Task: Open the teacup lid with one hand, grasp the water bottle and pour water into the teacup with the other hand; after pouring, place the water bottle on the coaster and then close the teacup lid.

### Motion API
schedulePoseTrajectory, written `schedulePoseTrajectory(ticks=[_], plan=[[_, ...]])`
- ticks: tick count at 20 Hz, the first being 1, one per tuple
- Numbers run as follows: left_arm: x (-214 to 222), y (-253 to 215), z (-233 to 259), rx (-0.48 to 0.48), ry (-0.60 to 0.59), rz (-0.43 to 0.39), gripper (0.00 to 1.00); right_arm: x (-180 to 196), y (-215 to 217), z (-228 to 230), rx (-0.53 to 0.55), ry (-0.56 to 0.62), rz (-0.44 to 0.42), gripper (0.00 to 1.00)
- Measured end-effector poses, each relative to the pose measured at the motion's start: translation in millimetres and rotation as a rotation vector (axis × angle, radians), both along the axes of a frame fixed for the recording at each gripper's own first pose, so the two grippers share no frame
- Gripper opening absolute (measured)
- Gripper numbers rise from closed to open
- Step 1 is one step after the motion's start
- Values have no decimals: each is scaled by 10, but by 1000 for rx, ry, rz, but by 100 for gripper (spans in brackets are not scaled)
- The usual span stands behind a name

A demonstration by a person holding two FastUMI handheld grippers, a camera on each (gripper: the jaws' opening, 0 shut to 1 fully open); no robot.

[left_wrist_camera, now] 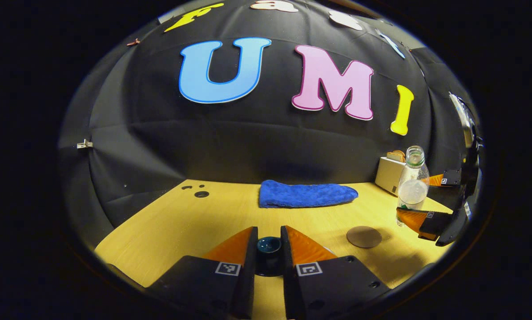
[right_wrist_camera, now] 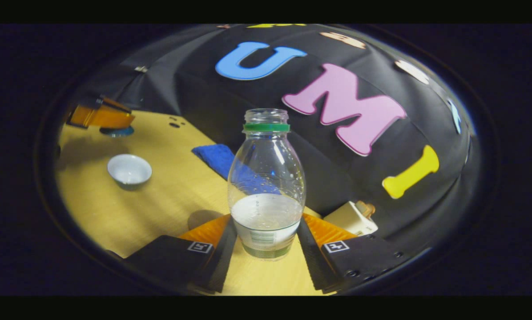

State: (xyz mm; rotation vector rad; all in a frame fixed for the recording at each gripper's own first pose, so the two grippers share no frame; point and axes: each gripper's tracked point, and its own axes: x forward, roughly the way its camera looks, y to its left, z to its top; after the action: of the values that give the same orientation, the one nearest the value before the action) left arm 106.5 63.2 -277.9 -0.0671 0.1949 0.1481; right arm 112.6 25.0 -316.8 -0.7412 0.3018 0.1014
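Teacup [right_wrist_camera: 129, 170], uncovered for pouring, is left on the counter [right_wrist_camera: 168, 200]. Its dark lid [left_wrist_camera: 268, 245] is pinched in the left gripper [left_wrist_camera: 268, 249]. An uncapped water bottle [right_wrist_camera: 266, 186] is clamped upright by the right gripper [right_wrist_camera: 266, 242], near the coaster [left_wrist_camera: 364, 236].

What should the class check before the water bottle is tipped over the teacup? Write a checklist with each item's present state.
1. Lid off: ok. The teacup stands open; the lid sits between the left gripper's fingers.
2. Grip: ok. The right gripper's fingers press both sides of the water bottle.
3. Bottle uncapped: ok, its neck is open.
4. Water inside: ok, the lower part is filled.
5. Bottle mouth over the teacup: not ok, the cup stands well apart.
6. Coaster free: ok, nothing on it.
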Motion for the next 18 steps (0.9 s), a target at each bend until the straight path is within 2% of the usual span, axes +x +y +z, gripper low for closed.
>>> schedulePoseTrajectory(ticks=[5,6,9,11,12,15,17,18], plan=[[-142,206,-24,-14,-3,44,31,64,144,-111,-202,12,48,73],[-165,247,-20,-15,-4,52,34,62,179,-123,-230,16,60,73],[-231,375,-55,-9,-3,81,27,115,271,-208,-338,31,105,73],[-257,422,-73,-12,-2,93,31,158,341,-260,-383,39,142,73],[-266,444,-75,-16,-2,100,31,164,367,-269,-402,37,157,70],[-283,445,-97,-25,-2,101,31,118,461,-284,-505,18,211,73],[-280,448,-94,-22,-5,100,31,115,560,-323,-581,-1,249,70],[-283,458,-86,-21,-6,101,31,118,602,-292,-605,-27,255,73]])
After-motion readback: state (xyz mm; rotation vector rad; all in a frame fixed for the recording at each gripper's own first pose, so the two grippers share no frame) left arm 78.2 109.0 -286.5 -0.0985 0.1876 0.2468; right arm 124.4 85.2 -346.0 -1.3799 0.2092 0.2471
